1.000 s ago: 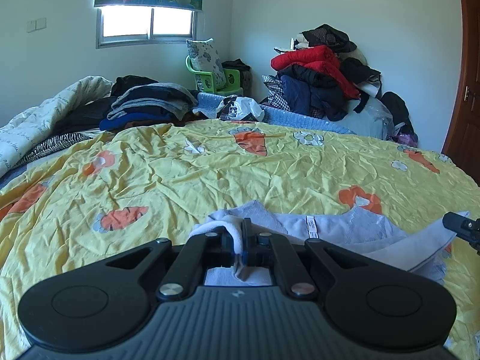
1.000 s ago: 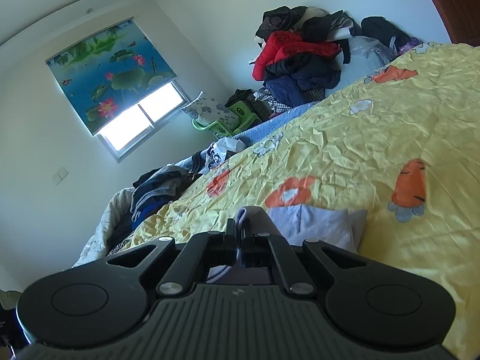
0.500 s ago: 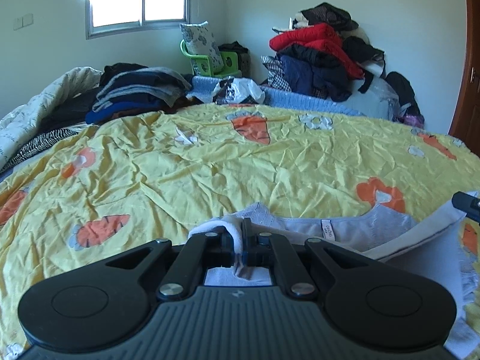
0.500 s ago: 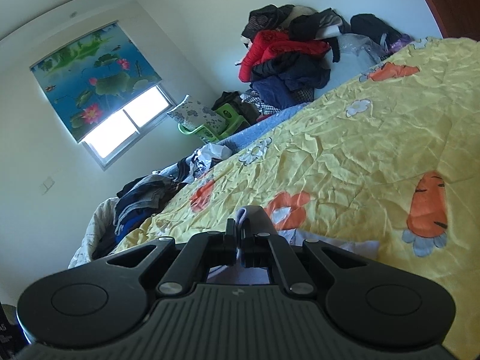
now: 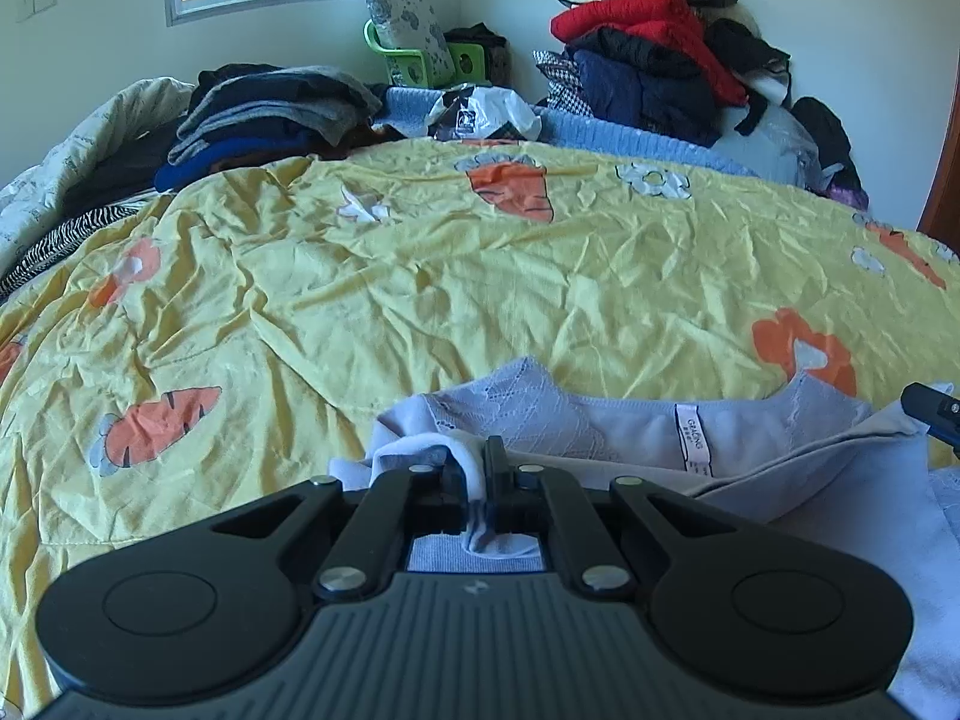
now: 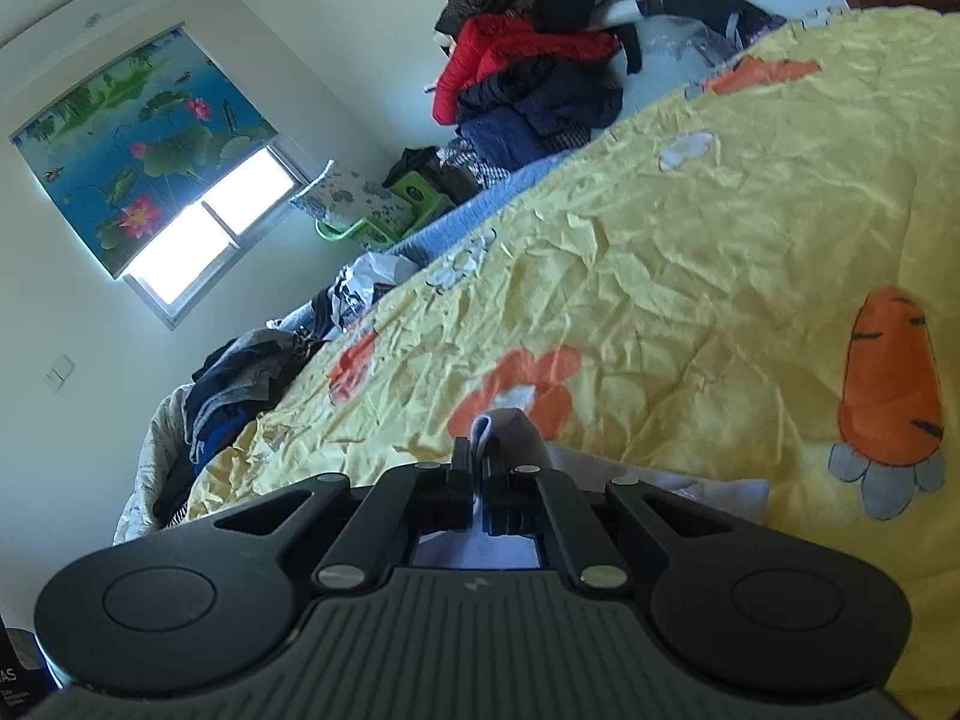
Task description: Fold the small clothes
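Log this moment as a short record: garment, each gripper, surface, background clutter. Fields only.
garment: pale lavender top, lace at the neckline, white label showing inside the collar, partly lying on the bed
left gripper: shut on a bunched edge of the top
right gripper: shut on another edge of the top
surface: yellow quilt with carrot and flower print, creased
background left: stack of dark folded clothes
background right: heap of clothes with a red jacket against the wall
window: lit, lotus-print blind half down
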A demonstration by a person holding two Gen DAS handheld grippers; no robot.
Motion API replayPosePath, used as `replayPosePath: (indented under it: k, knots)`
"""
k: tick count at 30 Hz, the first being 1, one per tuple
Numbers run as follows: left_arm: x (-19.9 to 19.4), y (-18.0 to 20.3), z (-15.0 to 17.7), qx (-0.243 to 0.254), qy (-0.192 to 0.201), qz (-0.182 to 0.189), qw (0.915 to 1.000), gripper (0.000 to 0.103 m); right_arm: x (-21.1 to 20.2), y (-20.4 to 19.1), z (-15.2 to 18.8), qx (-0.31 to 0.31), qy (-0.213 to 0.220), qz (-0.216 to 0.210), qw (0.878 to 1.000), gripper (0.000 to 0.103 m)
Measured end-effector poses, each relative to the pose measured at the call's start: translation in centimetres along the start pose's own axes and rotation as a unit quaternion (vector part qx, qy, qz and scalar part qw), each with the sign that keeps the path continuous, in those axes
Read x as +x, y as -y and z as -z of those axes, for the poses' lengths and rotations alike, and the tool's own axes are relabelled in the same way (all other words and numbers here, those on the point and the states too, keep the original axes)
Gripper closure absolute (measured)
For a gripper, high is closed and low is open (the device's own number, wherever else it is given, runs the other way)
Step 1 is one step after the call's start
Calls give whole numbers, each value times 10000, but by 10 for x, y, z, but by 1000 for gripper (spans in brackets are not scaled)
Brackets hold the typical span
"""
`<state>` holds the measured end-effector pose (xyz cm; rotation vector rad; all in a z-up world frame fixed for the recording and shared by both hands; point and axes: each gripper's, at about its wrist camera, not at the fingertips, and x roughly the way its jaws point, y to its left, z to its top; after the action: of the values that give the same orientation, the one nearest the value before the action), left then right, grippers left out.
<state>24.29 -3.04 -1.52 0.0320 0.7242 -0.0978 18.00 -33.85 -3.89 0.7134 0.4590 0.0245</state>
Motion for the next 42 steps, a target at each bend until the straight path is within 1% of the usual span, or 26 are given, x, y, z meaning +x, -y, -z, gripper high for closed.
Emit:
replayPosePath:
  k: [6, 9, 10, 12, 14, 15, 17, 19, 20, 21, 22, 23, 24, 25, 27, 29, 30, 31, 33, 34, 36, 37, 38, 39, 40, 42]
  knots:
    - [10, -6, -6, -177, -218, -45, 9996, 97, 8, 7, 1, 149, -138, 35, 9998, 95]
    - [15, -13, -12, -357, -294, -48, 9989, 94, 11, 8, 0, 140, -182, 71, 9997, 94]
    - [17, -15, -13, -427, -336, -41, 9985, 93, 13, 8, 0, 138, -194, 97, 9997, 92]
    - [20, -18, -17, -510, -388, -110, 9979, 93, 16, 9, -1, 160, -232, 129, 9995, 90]
    - [23, -19, -18, -573, -407, -160, 9974, 93, 20, 9, -2, 177, -263, 136, 9994, 90]
    - [24, -20, -19, -593, -409, -179, 9972, 93, 22, 9, -2, 176, -270, 150, 9994, 88]
    - [25, -20, -21, -627, -406, -218, 9970, 92, 26, 8, -4, 161, -297, 173, 9993, 79]
    - [26, -21, -24, -682, -389, -221, 9967, 91, 29, 6, -5, 117, -270, 232, 9993, 64]
    - [27, -22, -27, -723, -369, -215, 9965, 89, 30, 5, -7, 86, -254, 261, 9993, 61]
    - [27, -24, -30, -759, -342, -206, 9963, 87, 31, 4, -9, 46, -233, 296, 9993, 54]
    - [29, -25, -34, -784, -326, -212, 9962, 75, 31, 3, -10, 18, -200, 339, 9992, 48]
    - [30, -26, -37, -803, -331, -229, 9960, 54, 30, 3, -13, -7, -152, 381, 9992, 46]
    - [32, -27, -40, -811, -332, -240, 9959, 41, 29, 2, -14, -37, -108, 418, 9991, 45]
    - [31, -29, -43, -814, -266, -259, 9960, 27, 26, 1, -16, -80, -33, 470, 9989, 45]
    - [24, -31, -45, -800, -38, -394, 9960, 26, 17, -3, -17, -198, 150, 545, 9982, 47]
    - [16, -35, -45, -818, 120, -477, 9954, 26, 9, -13, -15, -538, 185, 422, 9975, 46]
    - [13, -37, -44, -871, 146, -438, 9951, 26, 9, -20, -12, -797, 55, 262, 9965, 43]
    - [10, -38, -41, -928, 147, -350, 9950, 26, 12, -27, -9, -1031, -203, 68, 9944, 40]
    - [5, -39, -36, -934, 136, -197, 9953, 26, 24, -37, -1, -1270, -896, -399, 9870, 39]
    - [3, -37, -33, -906, 149, -164, 9956, 26, 34, -40, 4, -1281, -1401, -730, 9791, 38]
    - [0, -31, -27, -771, 138, -57, 9969, 26, 52, -46, 15, -1234, -2120, -1222, 9617, 35]
    - [0, -27, -25, -668, 100, 27, 9977, 26, 61, -49, 21, -1280, -2377, -1388, 9528, 35]
    - [1, -22, -22, -556, 48, 86, 9984, 26, 67, -53, 25, -1394, -2477, -1433, 9480, 35]
    - [3, -18, -20, -463, 3, 103, 9989, 26, 72, -56, 26, -1523, -2465, -1380, 9471, 35]
    - [5, -13, -19, -379, -36, 99, 9992, 26, 76, -57, 24, -1577, -2394, -1302, 9492, 35]
    - [10, -8, -16, -248, -129, 101, 9996, 26, 85, -55, 13, -1502, -2076, -826, 9631, 35]
